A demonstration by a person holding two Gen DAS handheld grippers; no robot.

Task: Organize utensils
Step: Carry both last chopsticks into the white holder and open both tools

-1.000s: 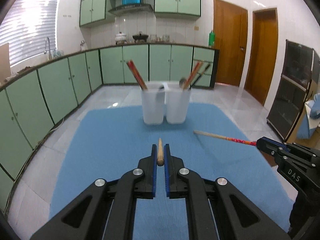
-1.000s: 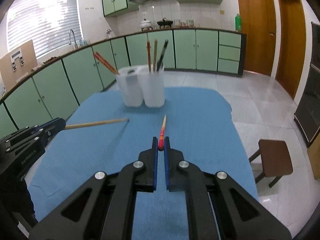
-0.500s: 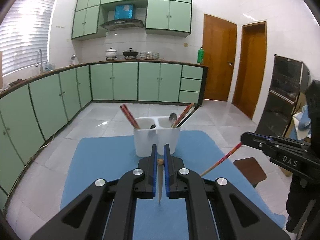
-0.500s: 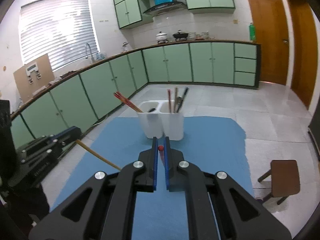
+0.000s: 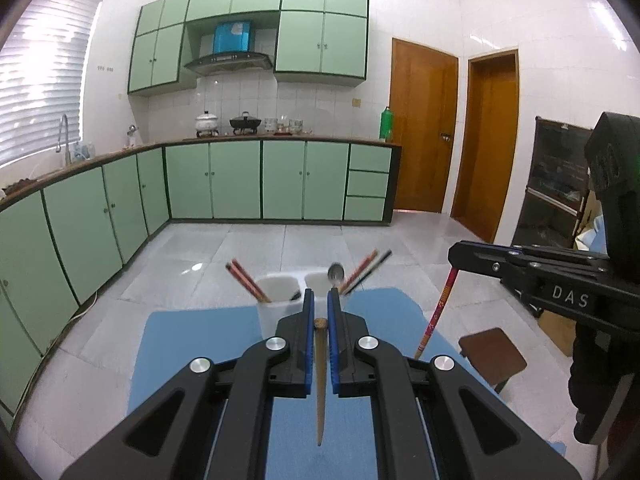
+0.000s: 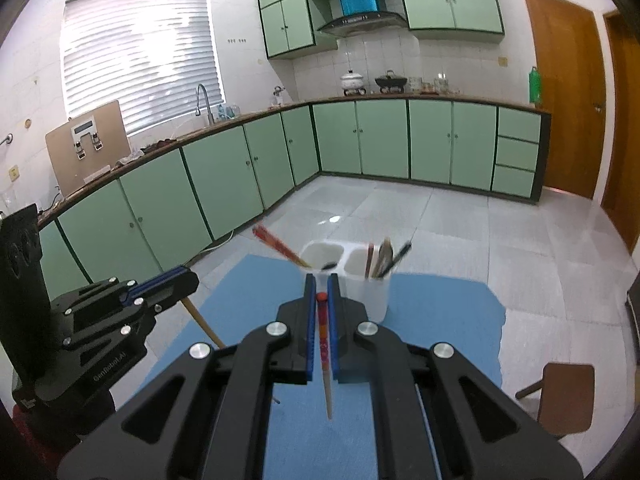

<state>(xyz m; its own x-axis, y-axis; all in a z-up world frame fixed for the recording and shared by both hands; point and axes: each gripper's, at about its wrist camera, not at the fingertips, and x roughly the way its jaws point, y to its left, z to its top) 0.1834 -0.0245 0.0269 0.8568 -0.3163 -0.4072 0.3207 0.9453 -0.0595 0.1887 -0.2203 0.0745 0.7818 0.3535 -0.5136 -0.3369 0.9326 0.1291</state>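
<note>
Now raised | left gripper (image 5: pixel 318 312) clamps plain chopstick (image 5: pixel 320 380) | right gripper (image 6: pixel 319 300) clamps red chopstick (image 6: pixel 325 356), tips swung down

Both wrist views look forward and slightly downward, sharing the white holder (image 5: pixel 298 300) (image 6: pixel 344 276) close ahead.

We see the two-cup holder (image 5: pixel 298 300) standing at the far end of the mat (image 5: pixel 192 344), chopsticks (image 5: pixel 248 280) in its left cup, a spoon (image 5: pixel 336 272) in its right; a stool (image 5: pixel 492 354) stands right of the mat.
</note>
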